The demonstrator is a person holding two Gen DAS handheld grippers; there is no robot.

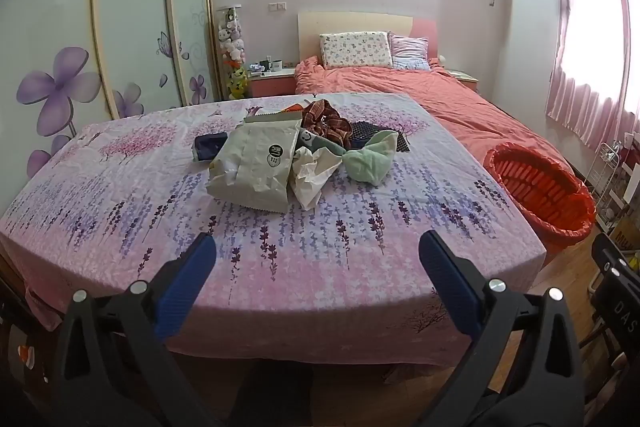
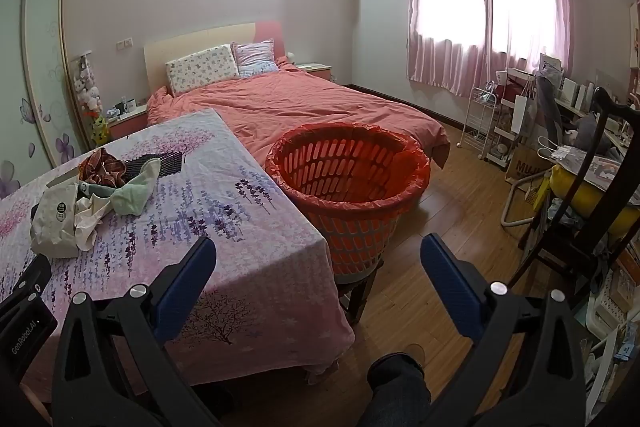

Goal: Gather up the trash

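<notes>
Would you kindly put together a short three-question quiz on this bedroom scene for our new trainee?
1. True or false: the left gripper and the right gripper both have their jaws open and empty.
2. Multiple choice: the orange basket stands A) on the table, B) beside the table's right edge, C) on the bed.
3. Fill in: the pile on the floral tablecloth includes a large pale paper ____.

Key: 1 true; 2 B; 3 bag.

Home bedroom: bed (image 2: 288,99), pillows (image 2: 202,69), wardrobe (image 1: 132,11).
</notes>
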